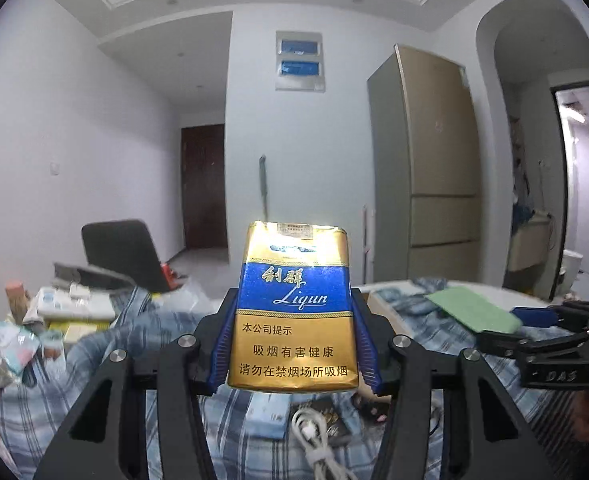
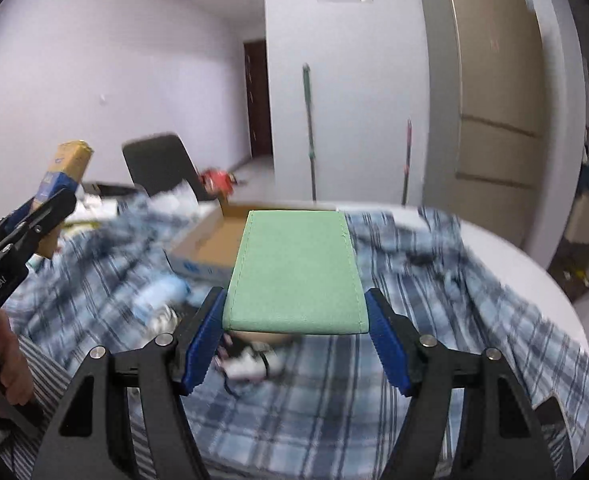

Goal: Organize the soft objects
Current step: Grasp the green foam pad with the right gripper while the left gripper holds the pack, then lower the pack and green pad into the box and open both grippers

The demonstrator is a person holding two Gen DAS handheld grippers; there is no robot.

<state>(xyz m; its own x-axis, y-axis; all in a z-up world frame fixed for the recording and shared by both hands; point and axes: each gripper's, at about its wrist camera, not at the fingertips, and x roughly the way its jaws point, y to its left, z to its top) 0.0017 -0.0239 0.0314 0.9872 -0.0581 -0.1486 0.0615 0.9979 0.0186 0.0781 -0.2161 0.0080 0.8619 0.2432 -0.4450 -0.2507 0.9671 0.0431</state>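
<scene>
The left gripper (image 1: 292,336), black linkage arms tipped with ribbed blue pads (image 1: 224,340), is raised and upright, its jaws clamped on both sides of a gold-and-blue soft cigarette pack (image 1: 292,308). From the right wrist camera it shows at the left edge (image 2: 50,204), with the person's bare hand (image 2: 2,364) wrapped round its handle below. The right gripper (image 2: 294,336), of the same black and blue build, is held level and pointing forward, its pads (image 2: 202,344) pressed against the near end of a flat mint-green stitched pouch (image 2: 294,272); the left wrist camera catches it at the right edge (image 1: 534,332).
</scene>
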